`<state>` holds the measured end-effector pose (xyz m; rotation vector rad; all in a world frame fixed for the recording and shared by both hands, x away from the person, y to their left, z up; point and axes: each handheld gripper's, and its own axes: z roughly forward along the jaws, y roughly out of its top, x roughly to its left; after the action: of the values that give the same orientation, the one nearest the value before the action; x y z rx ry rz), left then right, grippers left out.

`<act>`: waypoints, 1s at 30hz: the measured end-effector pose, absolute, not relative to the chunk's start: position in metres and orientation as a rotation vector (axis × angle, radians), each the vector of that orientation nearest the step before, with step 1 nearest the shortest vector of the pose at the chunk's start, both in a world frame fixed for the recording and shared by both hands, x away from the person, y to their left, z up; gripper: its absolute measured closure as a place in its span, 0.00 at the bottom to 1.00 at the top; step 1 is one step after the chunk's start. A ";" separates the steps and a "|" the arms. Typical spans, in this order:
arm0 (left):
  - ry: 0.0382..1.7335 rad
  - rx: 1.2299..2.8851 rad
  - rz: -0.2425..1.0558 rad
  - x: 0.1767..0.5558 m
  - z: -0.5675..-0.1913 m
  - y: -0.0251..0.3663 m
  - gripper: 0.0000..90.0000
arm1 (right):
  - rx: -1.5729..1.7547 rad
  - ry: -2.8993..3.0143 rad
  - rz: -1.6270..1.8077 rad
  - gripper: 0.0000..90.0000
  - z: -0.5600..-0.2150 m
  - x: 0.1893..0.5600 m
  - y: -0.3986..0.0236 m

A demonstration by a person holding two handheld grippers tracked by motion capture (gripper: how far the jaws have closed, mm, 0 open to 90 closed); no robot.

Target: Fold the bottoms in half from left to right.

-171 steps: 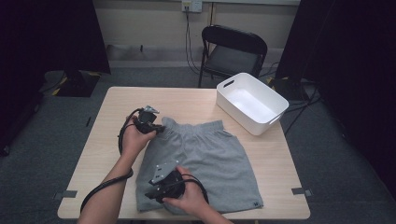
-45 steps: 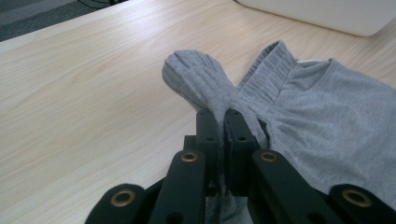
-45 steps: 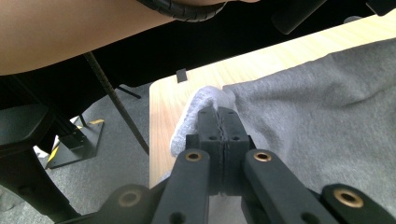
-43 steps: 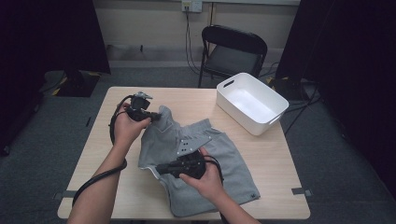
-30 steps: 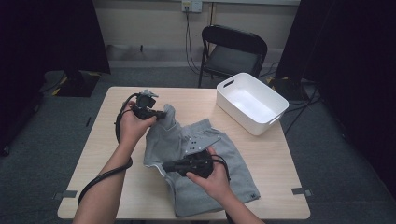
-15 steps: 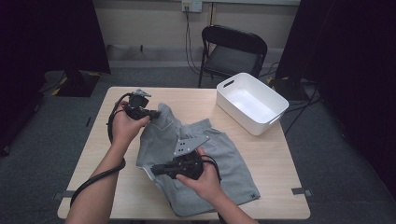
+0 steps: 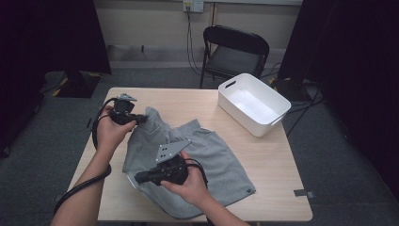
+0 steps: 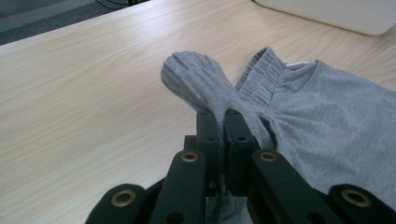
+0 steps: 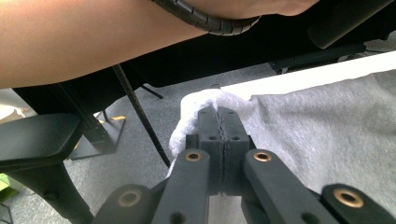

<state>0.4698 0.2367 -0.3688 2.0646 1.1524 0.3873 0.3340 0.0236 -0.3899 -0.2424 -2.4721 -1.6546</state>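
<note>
While both fingers pinch the grey shorts (image 7: 188, 160), left gripper (image 7: 141, 119) at the waistband, right gripper (image 7: 137, 178) nearer you, shorts extend toward the white bin (image 7: 254, 103).

No readable text, label, brand, number or sign appears on anything.

A pair of grey knit fabric shorts (image 7: 202, 160) lies on the pale wooden table (image 7: 277, 174), toward its near left part. A white rectangular plastic bin (image 7: 254, 103) stands on the table's far right corner, well apart from the shorts. Behind the table, on the floor, stands a black folding metal chair (image 7: 235, 54). The left gripper (image 7: 141, 118) is at the shorts' far left corner, the right gripper (image 7: 139, 177) at their near left edge.
</note>
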 end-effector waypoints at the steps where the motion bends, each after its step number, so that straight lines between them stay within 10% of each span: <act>1: 1.153 2.062 0.386 0.470 -0.369 0.236 0.97 | -0.245 -2.472 -1.651 1.00 -0.390 0.334 0.023; 30: 1.098 2.107 0.312 0.504 -0.392 0.154 0.97 | -0.448 -2.448 -1.684 1.00 -0.416 0.353 -0.062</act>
<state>0.5039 0.1536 -0.3925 2.1069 1.0984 0.3117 0.3526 -0.0615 -0.4164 -0.4483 -2.4478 -1.6840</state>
